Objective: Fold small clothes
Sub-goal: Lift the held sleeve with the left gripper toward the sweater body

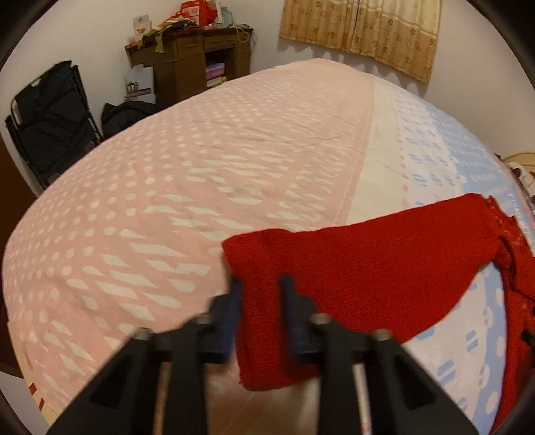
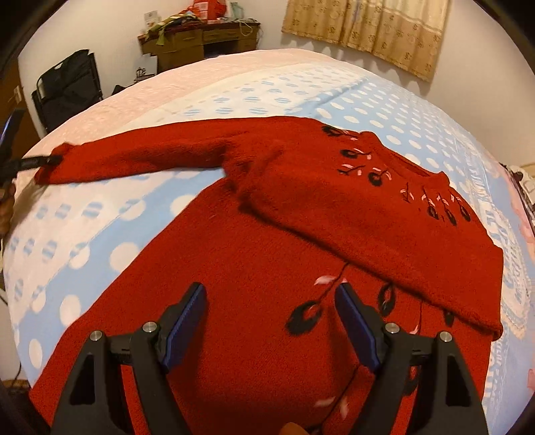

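Note:
A red knitted sweater (image 2: pixel 254 267) with black and pink flower embroidery lies on the bed. Its right sleeve is folded across the chest. Its left sleeve (image 2: pixel 133 160) stretches out to the left. My left gripper (image 1: pixel 259 284) is shut on the cuff of that sleeve (image 1: pixel 351 264), with red fabric between its blue pads; it also shows at the left edge of the right wrist view (image 2: pixel 36 164). My right gripper (image 2: pixel 271 294) is open and empty, hovering over the sweater's body.
The bed has a pink dotted cover (image 1: pixel 167 187) on the left and a blue dotted one (image 2: pixel 384 110) on the right. A wooden desk with clutter (image 1: pixel 190 57), a black chair (image 1: pixel 50 117) and a curtain (image 1: pixel 361 30) stand beyond the bed.

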`<state>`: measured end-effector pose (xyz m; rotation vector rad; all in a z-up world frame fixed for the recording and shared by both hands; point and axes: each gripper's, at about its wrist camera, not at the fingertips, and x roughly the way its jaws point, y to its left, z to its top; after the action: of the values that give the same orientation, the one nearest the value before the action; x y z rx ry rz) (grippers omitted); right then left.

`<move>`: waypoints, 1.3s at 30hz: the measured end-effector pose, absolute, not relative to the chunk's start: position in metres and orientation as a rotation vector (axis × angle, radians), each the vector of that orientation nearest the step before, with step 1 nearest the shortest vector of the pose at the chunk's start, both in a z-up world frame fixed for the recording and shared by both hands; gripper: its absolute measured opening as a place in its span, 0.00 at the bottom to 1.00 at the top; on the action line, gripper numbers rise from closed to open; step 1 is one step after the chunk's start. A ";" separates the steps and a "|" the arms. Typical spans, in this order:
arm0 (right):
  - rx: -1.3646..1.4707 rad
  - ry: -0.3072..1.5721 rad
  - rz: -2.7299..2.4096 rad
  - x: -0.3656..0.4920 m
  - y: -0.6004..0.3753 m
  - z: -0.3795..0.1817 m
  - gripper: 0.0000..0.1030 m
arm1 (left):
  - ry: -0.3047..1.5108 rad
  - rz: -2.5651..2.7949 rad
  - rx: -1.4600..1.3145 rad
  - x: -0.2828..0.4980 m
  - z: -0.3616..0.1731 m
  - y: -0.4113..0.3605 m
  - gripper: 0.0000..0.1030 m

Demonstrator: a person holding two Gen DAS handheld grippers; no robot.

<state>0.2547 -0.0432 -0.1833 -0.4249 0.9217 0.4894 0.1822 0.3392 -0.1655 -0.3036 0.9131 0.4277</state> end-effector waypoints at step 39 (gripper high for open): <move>-0.294 0.909 0.429 0.217 -0.122 -0.167 0.77 | 0.631 0.091 -0.390 0.262 -0.001 0.234 0.09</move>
<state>0.2174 -0.1221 -0.1674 -0.2944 0.9087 0.4292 0.2622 0.2343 -0.0009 -0.3900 0.6306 0.0906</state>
